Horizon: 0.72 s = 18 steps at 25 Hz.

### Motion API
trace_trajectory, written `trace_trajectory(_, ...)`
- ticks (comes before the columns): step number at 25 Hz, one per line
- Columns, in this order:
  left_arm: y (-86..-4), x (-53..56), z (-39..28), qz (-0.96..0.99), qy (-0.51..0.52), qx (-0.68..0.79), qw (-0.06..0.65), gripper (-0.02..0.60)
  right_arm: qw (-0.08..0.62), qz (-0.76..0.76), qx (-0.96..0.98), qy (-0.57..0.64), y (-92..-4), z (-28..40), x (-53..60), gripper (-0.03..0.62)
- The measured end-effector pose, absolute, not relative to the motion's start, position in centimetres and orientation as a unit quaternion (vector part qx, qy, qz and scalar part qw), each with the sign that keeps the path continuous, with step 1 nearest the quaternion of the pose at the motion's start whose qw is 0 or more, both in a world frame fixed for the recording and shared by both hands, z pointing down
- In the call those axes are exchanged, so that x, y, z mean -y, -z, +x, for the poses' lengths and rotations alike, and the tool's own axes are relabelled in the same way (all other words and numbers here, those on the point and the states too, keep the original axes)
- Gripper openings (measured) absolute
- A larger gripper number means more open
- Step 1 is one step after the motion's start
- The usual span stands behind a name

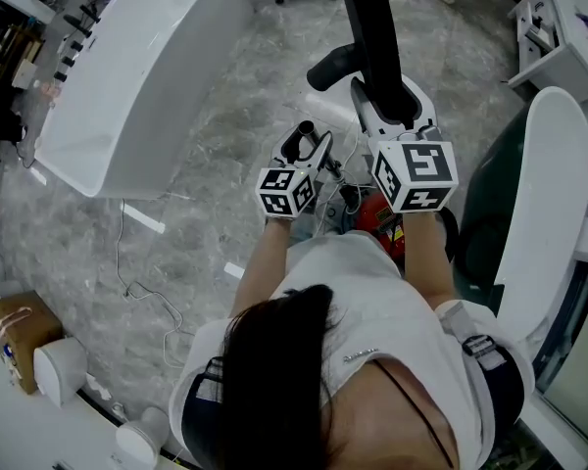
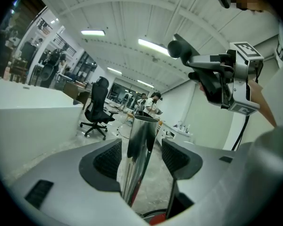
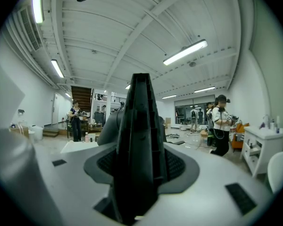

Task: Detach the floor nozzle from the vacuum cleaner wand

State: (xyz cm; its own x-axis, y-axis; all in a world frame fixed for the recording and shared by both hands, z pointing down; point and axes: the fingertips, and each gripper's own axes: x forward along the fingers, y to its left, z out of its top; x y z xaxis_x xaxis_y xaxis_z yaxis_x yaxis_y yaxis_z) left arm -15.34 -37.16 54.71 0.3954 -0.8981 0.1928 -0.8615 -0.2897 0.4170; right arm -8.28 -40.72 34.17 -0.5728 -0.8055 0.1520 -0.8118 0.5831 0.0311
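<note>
Chrome wand [image 2: 142, 131] loose between spread jaws of left gripper [image 2: 141, 161], right gripper [image 3: 140, 166] clamped on black vacuum part [image 3: 140, 117]. Could easily slip and drop, nothing pinching it.

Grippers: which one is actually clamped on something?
The right gripper: it is shut on the black vacuum part. The left gripper has its jaws apart around the shiny wand, not pressing it.

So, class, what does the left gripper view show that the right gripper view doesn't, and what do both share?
Left gripper view only: a shiny metal wand inside the open left gripper, a black office chair, and the right gripper from outside. Right gripper view only: a black part clamped by the right gripper, and a staircase. Both: a white ceiling with strip lights, and people standing far off.
</note>
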Motion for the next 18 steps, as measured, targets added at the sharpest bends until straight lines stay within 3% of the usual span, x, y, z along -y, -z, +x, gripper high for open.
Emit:
trace_trajectory(6, -53.6, 36.0, -16.8, 0.783, 0.065, 0.566, 0.250, 0.267, 0.087, 0.457, 0.885, -0.015, -34.6, -7.9, 40.3, 0.227)
trace_trajectory(18, -46.3, 34.2, -19.5, 0.761, 0.118, 0.608, 0.194, 0.267, 0.099, 0.456, 0.884, -0.022, -36.1, -7.7, 40.1, 0.227)
